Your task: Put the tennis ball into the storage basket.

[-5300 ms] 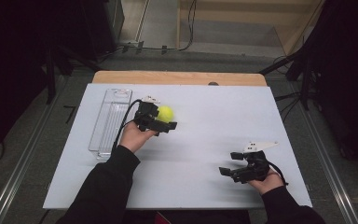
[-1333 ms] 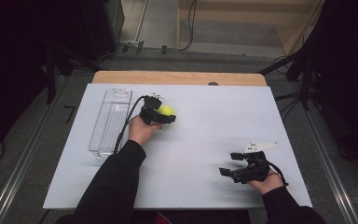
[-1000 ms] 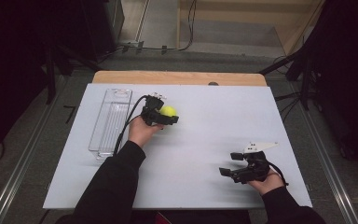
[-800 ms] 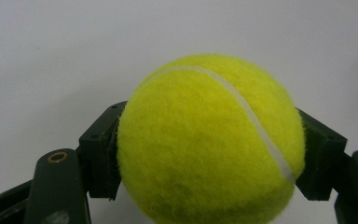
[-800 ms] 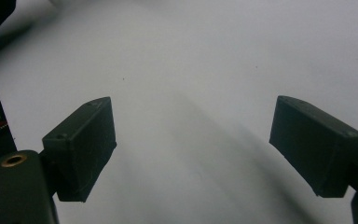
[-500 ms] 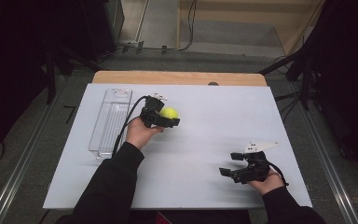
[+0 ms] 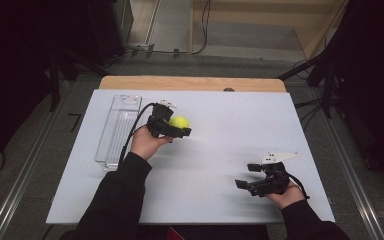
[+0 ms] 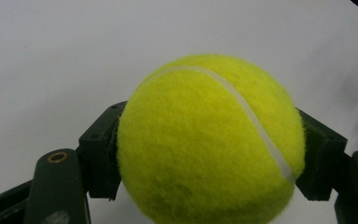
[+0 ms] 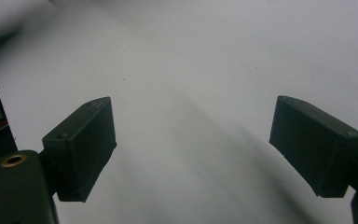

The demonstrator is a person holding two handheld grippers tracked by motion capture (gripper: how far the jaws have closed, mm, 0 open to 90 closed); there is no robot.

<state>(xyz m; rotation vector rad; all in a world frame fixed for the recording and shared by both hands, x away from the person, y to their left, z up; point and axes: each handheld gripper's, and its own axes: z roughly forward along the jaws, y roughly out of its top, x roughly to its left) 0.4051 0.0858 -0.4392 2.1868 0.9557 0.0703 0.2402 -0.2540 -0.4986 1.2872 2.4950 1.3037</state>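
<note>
The left hand (image 7: 145,142) reaches forward over the white bench (image 7: 230,125), its sleeve running back to the near edge, and the left gripper (image 7: 176,127) has its fingers (image 8: 100,154) clamped on either side of a yellow tennis ball (image 8: 209,140), just beside a clear tray (image 7: 117,130). The right hand (image 7: 287,192) rests low near the bench's near right corner. Its right gripper (image 7: 245,176) points left with fingers (image 9: 81,142) spread wide over bare surface.

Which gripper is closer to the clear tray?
Left. The left gripper, shut on the tennis ball, is just beside the clear tray; the right gripper is far across the table.
</note>
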